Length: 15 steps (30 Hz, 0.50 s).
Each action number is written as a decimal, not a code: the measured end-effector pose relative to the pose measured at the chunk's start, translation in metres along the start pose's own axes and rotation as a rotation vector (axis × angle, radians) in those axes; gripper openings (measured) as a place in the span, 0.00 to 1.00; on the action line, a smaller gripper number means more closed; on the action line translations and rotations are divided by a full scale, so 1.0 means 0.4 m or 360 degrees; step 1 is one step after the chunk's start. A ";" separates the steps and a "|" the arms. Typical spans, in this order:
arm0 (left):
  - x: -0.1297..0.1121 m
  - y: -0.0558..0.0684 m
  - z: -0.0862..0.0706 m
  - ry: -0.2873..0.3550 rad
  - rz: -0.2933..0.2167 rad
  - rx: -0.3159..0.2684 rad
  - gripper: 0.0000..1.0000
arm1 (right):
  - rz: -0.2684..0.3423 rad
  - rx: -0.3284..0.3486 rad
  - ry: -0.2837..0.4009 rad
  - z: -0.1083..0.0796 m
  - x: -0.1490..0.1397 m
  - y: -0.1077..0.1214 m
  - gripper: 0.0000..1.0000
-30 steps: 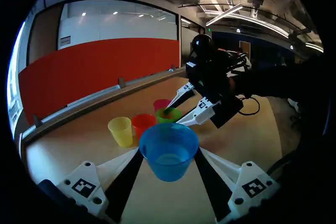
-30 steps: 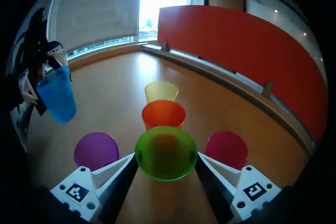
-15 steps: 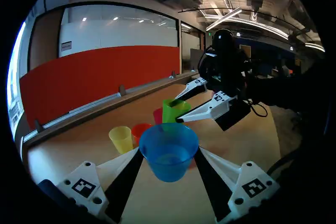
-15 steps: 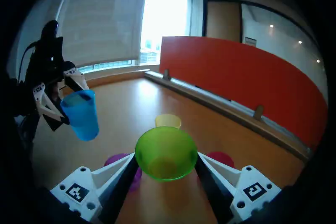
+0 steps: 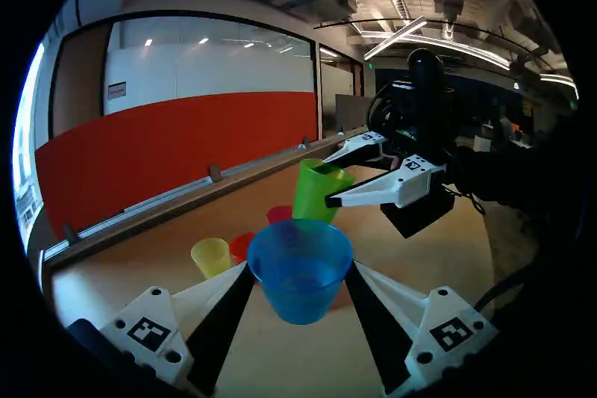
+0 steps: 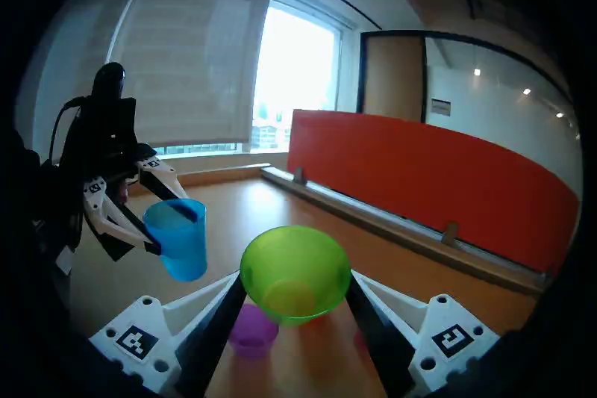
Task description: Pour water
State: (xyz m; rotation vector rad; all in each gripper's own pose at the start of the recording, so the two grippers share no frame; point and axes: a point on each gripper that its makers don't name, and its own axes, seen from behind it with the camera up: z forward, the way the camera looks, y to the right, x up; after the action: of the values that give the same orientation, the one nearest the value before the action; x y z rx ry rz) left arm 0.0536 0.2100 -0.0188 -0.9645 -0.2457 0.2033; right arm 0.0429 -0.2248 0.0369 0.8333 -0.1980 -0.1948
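From my left gripper view, the left claw point(image 5: 300, 267) is right up front, its two fingers pinching a blue cup point(image 5: 298, 290) by the sides, mouth facing me; I cannot tell how much water is in it. Just past its rim, low on the wooden table point(image 5: 433, 249), stand a yellow cup point(image 5: 211, 256), a red cup point(image 5: 240, 245) next to it and a pink cup point(image 5: 280, 213) a little farther back. Above those, off the table, a green cup point(image 5: 317, 189) hangs roughly upright, clamped between the fingers of the other claw with a dark-sleeved arm behind it. A long red wall panel point(image 5: 172, 144) runs along the far edge of the table. From my right gripper view, the right claw point(image 6: 295, 278) is pressed on that green cup from both sides, close to the lens. Under it, on the table, sits a purple cup point(image 6: 252, 327). Off to the left and farther out I see the blue cup in the air, upright, gripped by the left claw, near the green cup but not touching it. Beyond, a bright window point(image 6: 295, 88) with a lowered blind point(image 6: 186, 77) beside it.
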 end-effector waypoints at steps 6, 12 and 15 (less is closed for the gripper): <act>0.012 0.010 -0.002 0.0009 0.0005 0.0000 0.84 | 0.0025 -0.0011 0.0074 -0.022 0.030 -0.006 0.92; 0.026 0.019 -0.005 0.0027 0.0008 -0.0001 0.84 | 0.0034 -0.0025 0.0154 -0.039 0.066 -0.011 0.93; 0.033 0.022 -0.006 0.0040 0.0003 -0.0001 0.84 | 0.0033 -0.0034 0.0191 -0.047 0.084 -0.016 0.93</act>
State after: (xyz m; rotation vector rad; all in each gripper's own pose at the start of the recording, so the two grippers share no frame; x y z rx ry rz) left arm 0.0663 0.2165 -0.0260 -0.9675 -0.2216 0.1926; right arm 0.0794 -0.2240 0.0231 0.8184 -0.0917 -0.1266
